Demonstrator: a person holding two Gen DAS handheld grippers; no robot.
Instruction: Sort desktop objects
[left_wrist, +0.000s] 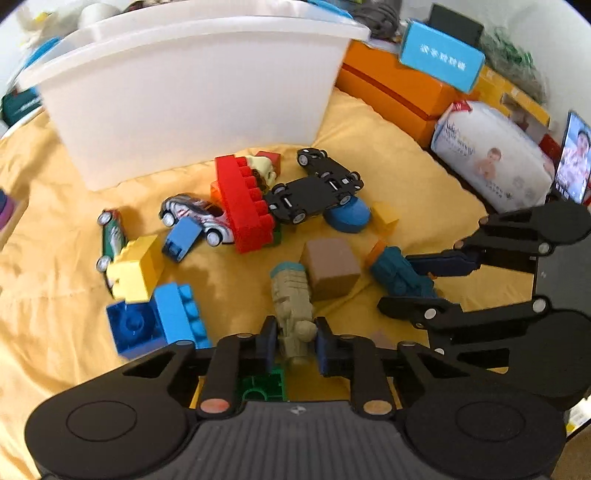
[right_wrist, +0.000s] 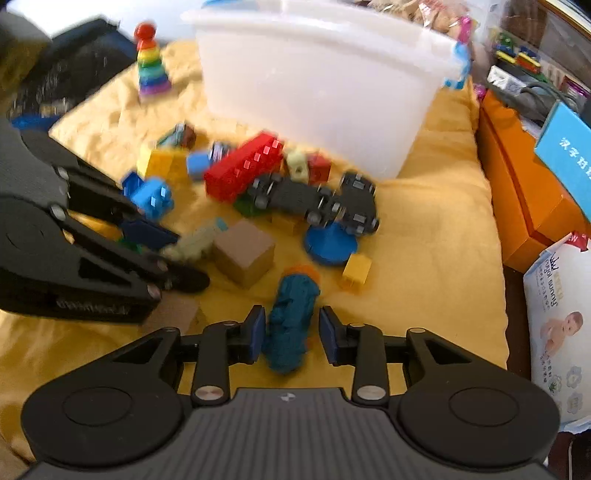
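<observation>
My left gripper (left_wrist: 295, 341) is clenched on the beige figure (left_wrist: 291, 295), pads pressing both its sides. My right gripper (right_wrist: 291, 334) straddles the teal figure (right_wrist: 291, 321); whether both pads press it I cannot tell. Only the right wrist view shows the rainbow stacking toy (right_wrist: 151, 62), far ahead-left. Only the left view shows the green brick (left_wrist: 262, 386) beneath my left jaws. The white bin (left_wrist: 192, 99) stands ahead.

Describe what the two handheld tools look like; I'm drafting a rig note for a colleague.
Both match. The left tool and right tool each have a wide black body with a ribbed grey centre panel, a small logo, and two round raised discs. Black linkage arms with silver or copper-coloured rivets carry dark blue fingers. No cables, hands or sleeves are visible.
</observation>
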